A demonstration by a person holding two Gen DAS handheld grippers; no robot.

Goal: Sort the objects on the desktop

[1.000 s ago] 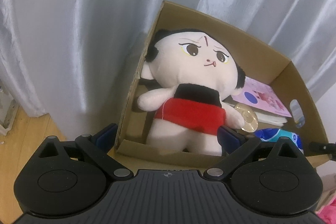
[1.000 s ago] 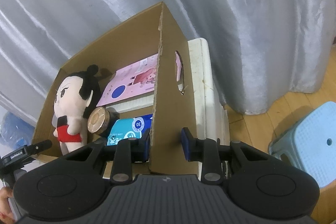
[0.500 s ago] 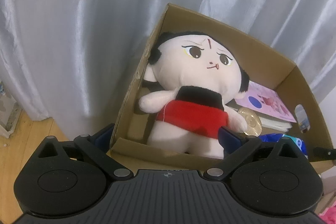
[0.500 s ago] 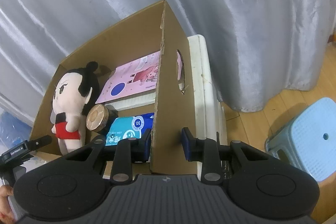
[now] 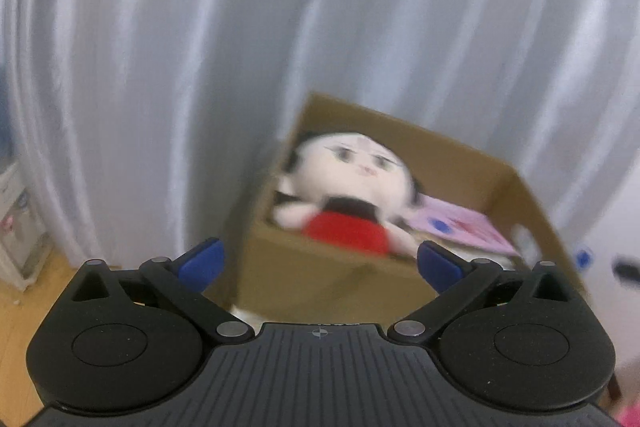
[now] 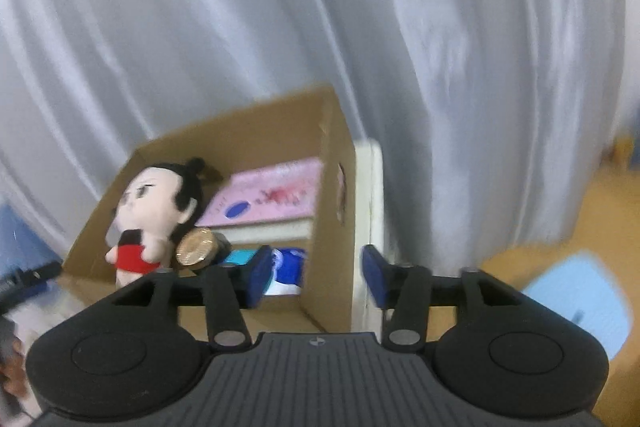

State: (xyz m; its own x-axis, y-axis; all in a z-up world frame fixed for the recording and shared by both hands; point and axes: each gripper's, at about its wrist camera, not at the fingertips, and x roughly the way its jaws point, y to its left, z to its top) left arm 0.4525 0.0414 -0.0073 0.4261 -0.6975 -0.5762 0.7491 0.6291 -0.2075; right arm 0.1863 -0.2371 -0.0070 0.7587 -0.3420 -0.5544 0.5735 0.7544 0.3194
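Observation:
A brown cardboard box [image 5: 328, 279] [image 6: 332, 227] holds a plush doll in red shorts [image 5: 348, 195] [image 6: 152, 215], a pink book [image 5: 460, 227] [image 6: 264, 199], a round gold tin [image 6: 196, 247] and a blue and white pack [image 6: 288, 267]. My left gripper [image 5: 320, 263] is open and empty, pulled back in front of the box's near wall. My right gripper [image 6: 314, 275] is open, its blue pads standing apart on either side of the box's right wall. Both views are blurred.
A grey curtain [image 5: 160, 67] hangs behind the box. The box stands on a white foam block [image 6: 370, 211]. A light blue plastic stool [image 6: 580, 303] stands on the wooden floor at the right. A white appliance [image 5: 16, 219] stands at the far left.
My right gripper has opened and let go of the box's right wall. Both grippers have drawn back from the box, which now looks smaller and lower in both views.

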